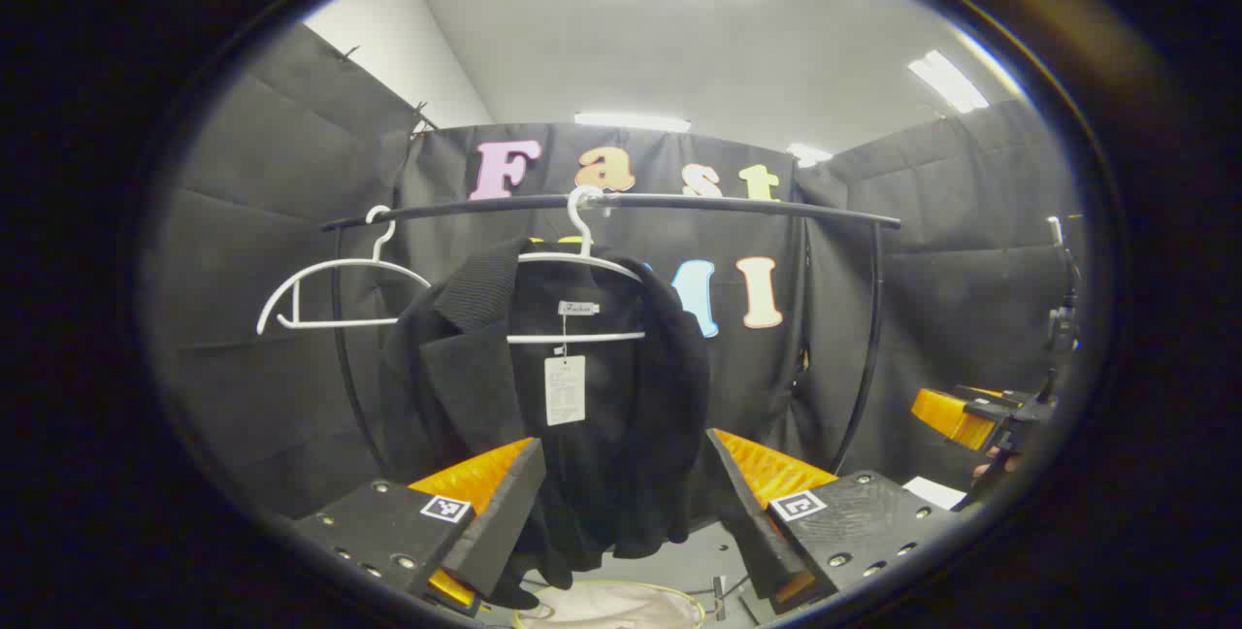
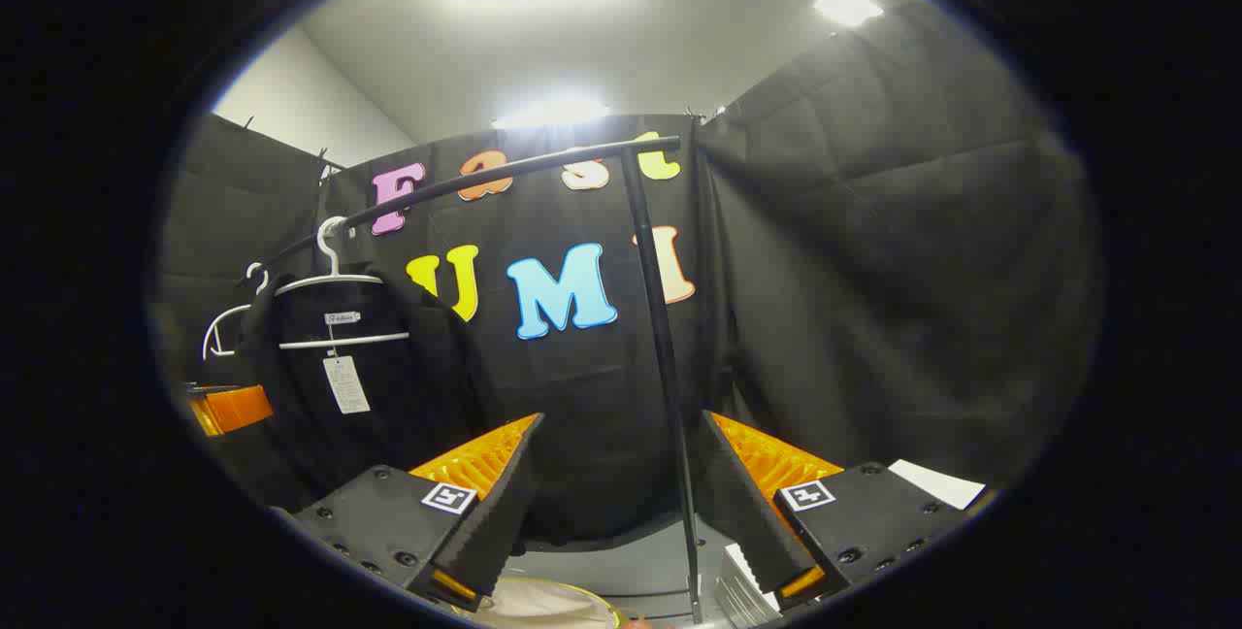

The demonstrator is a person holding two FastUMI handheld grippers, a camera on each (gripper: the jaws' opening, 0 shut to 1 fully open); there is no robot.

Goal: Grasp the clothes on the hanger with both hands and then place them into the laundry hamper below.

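— Jacket first: black, hanging on the white hanger from the rail, open front and paper tag facing us. Where do the hands go?

— Left gripper stands wide open, straight before its lower half; drive in and pinch one front panel. Right gripper, also open, points at the rail's upright post, the jacket well left of it; swing it left first.

— Orientation?

— Long axis vertical, collar up, hem down over the hamper rim near below. I'd lift it off the hanger, then lower it.
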